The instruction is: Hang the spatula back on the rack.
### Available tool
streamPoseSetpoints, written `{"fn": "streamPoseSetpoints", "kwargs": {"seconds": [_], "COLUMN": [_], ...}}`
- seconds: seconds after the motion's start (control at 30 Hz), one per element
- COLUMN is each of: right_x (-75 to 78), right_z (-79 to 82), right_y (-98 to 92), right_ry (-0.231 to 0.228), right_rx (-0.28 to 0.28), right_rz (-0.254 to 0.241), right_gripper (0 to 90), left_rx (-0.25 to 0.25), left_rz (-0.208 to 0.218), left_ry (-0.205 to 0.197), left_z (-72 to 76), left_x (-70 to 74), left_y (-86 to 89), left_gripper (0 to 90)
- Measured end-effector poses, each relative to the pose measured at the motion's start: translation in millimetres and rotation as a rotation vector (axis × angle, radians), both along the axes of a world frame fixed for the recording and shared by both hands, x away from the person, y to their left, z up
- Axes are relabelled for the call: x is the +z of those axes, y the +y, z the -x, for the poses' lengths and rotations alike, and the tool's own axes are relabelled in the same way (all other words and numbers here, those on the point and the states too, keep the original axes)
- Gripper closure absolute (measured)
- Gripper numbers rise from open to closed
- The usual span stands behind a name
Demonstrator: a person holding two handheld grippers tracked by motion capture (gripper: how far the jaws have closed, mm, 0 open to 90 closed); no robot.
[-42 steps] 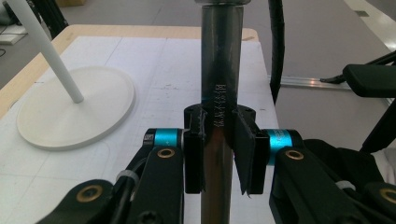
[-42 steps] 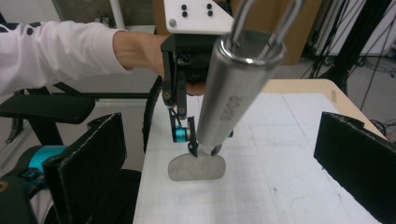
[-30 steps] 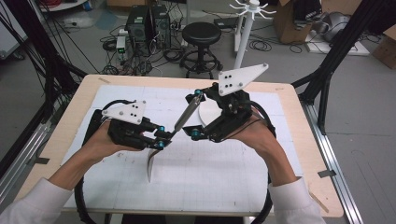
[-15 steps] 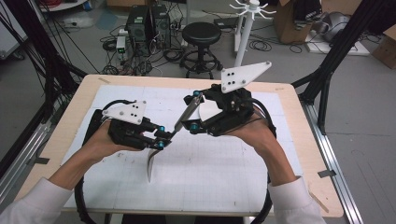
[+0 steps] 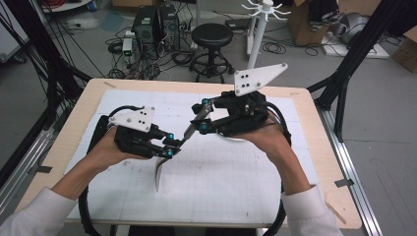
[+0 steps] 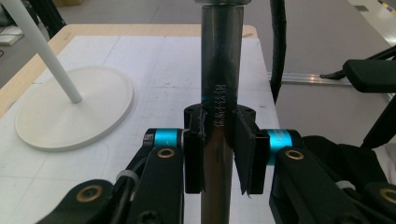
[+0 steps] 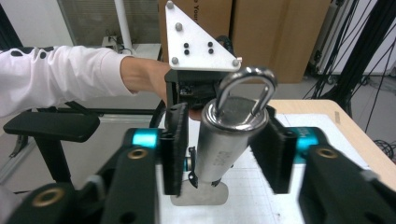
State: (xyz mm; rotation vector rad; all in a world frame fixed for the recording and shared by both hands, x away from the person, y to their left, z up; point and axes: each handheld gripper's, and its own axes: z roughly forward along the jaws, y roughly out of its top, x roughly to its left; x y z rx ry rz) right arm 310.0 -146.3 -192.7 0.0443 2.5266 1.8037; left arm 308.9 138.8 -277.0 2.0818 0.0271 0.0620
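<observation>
A long metal shoehorn-like tool (image 5: 158,172) slants over the white mat, its flat blade low and near me and its round handle raised toward the far right. My left gripper (image 5: 169,147) is shut on its shaft (image 6: 222,70) at mid-length. The handle (image 7: 224,144) ends in a steel ring (image 7: 245,91). My right gripper (image 5: 201,117) is open, one pad on each side of that handle with gaps showing. In the right gripper view, the left gripper's white plate (image 7: 198,42) and a hand stand behind the ring.
A white hook stand (image 5: 255,44) rises from a round base (image 6: 70,112) on the mat, partly under my right hand. The table's wooden rim (image 5: 74,128) frames the mat. A stool (image 5: 211,37), computers and cables lie on the floor beyond.
The right gripper has risen slightly at the handle end. The left gripper and the tool have stayed nearly still.
</observation>
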Motion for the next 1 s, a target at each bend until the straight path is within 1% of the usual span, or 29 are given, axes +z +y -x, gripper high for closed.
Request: {"fn": "streamPoseSetpoints", "kwargs": {"seconds": [0.03, 0.07, 0.17, 0.23, 0.3, 0.43, 0.57, 0.63, 0.67, 0.7, 0.73, 0.77, 0.8, 0.83, 0.87, 0.9, 0.93, 1.0], "right_x": [0.1, 0.2, -0.2, 0.0, 0.5, 3.5, 5.9, 7.0, 7.8, 8.3, 9.5, 10.1, 11.4, 12.9, 14.2, 15.4, 16.6, 18.6], "right_z": [-0.4, -0.8, -1.9, -1.9, -2.1, -1.7, -2.2, -2.5, -2.4, -3.0, -2.5, -3.3, -3.1, -3.3, -3.3, -3.6, -3.2, -3.0], "right_y": [-0.2, -1.0, -0.9, -0.3, 0.6, 2.4, 5.2, 6.2, 6.7, 7.0, 7.0, 7.2, 6.6, 5.6, 4.6, 3.7, 2.2, -1.2], "right_ry": [-0.006, -0.005, 0.028, 0.027, 0.031, 0.039, 0.044, 0.042, 0.045, 0.038, 0.049, 0.04, 0.044, 0.043, 0.042, 0.041, 0.043, 0.039], "right_rx": [-0.005, -0.013, 0.003, 0.004, -0.001, -0.006, -0.008, -0.007, -0.013, -0.012, -0.015, -0.011, -0.018, -0.027, -0.031, -0.033, -0.046, -0.057], "right_rz": [-0.005, -0.008, -0.015, -0.012, -0.009, 0.001, 0.001, -0.002, -0.007, -0.011, -0.009, -0.017, -0.016, -0.012, -0.009, -0.006, -0.005, -0.003], "right_gripper": [65.4, 66.3, 68.1, 68.2, 68.5, 68.7, 68.8, 68.9, 68.9, 68.9, 69.0, 69.0, 69.0, 69.0, 69.0, 69.0, 69.0, 69.0], "left_rx": [0.002, 0.001, 0.002, 0.001, -0.001, 0.002, 0.001, 0.009, 0.011, 0.019, 0.016, 0.025, 0.027, 0.031, 0.041, 0.061, 0.08, 0.117], "left_rz": [0.001, 0.004, 0.006, -0.004, -0.003, 0.009, 0.02, 0.028, 0.032, 0.037, 0.029, 0.024, 0.014, 0.011, 0.01, 0.007, 0.015, 0.011], "left_ry": [0.0, 0.0, -0.001, -0.007, -0.006, -0.01, -0.003, 0.001, 0.006, 0.017, 0.007, 0.003, 0.005, 0.008, 0.003, -0.004, -0.006, -0.014], "left_z": [0.1, -0.1, 0.6, 0.1, 0.0, -0.7, -0.7, -0.9, -1.2, -0.5, -0.8, -0.2, -0.3, -0.3, -0.3, 0.0, 0.3, 0.7], "left_x": [0.0, 0.1, -0.2, -0.1, 0.0, 0.5, 0.6, 0.7, 0.5, -0.5, -1.0, -2.5, -3.4, -4.2, -4.0, -3.1, -2.7, -2.1], "left_y": [-0.2, -0.3, -0.5, 0.1, 0.5, 1.8, 2.2, 2.5, 2.6, 2.2, 2.2, 2.1, 1.9, 1.6, 1.8, 2.3, 2.6, 4.6], "left_gripper": [74.7, 74.7, 74.7, 74.7, 74.6, 74.5, 74.2, 73.8, 73.2, 72.4, 67.6, 62.3, 58.5, 56.1, 52.4, 46.7, 41.4, 31.5]}}
